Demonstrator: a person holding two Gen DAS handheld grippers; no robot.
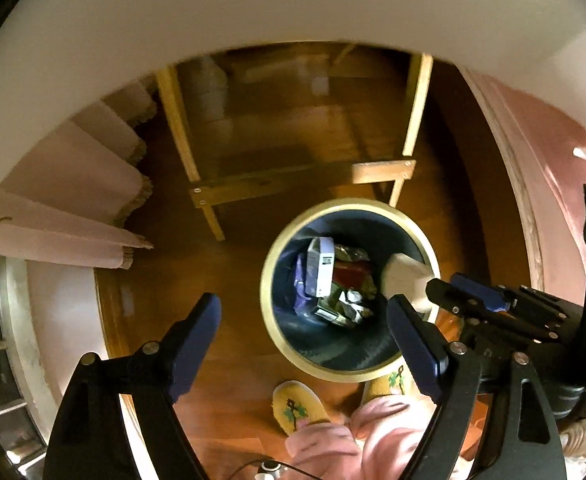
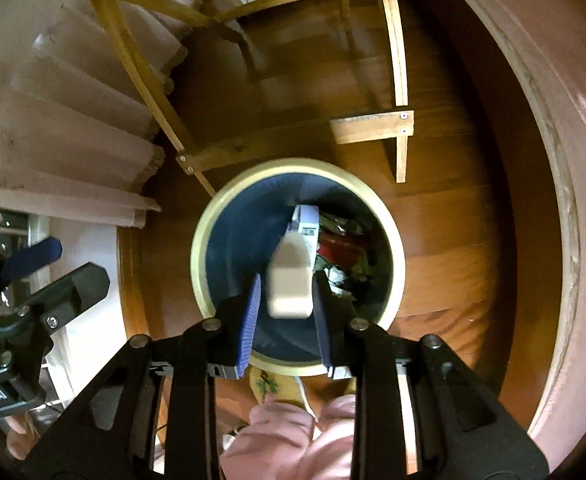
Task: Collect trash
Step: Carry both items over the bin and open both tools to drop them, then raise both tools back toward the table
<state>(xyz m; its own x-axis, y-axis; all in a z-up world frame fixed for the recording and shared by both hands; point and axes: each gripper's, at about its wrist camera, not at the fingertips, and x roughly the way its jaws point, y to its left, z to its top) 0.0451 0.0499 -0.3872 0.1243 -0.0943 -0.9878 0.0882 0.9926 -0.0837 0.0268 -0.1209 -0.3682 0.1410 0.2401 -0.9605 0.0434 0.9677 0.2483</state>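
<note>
A round bin [image 1: 271,304] with a cream rim and dark blue inside stands on the wooden floor and holds a white box [image 1: 321,268], foil wrappers and something red. My right gripper [image 2: 287,292] hangs over the bin [image 2: 213,216], shut on a blurred beige carton [image 2: 289,284] whose far end points down into it. The left wrist view shows the same carton [image 1: 407,280] at the tips of the right gripper [image 1: 437,292], above the bin's right rim. My left gripper [image 1: 303,308] is wide open and holds nothing, just left of the bin. Its fingers [image 2: 37,258] show at the left edge of the right wrist view.
A wooden frame with legs and a crossbar [image 1: 253,188] stands just beyond the bin. Pale folded cloth [image 1: 73,184] hangs at the left. A pink skirting curves along the right [image 2: 553,200]. A person's yellow slippers [image 1: 297,408] and pink trousers are at the bin's near side.
</note>
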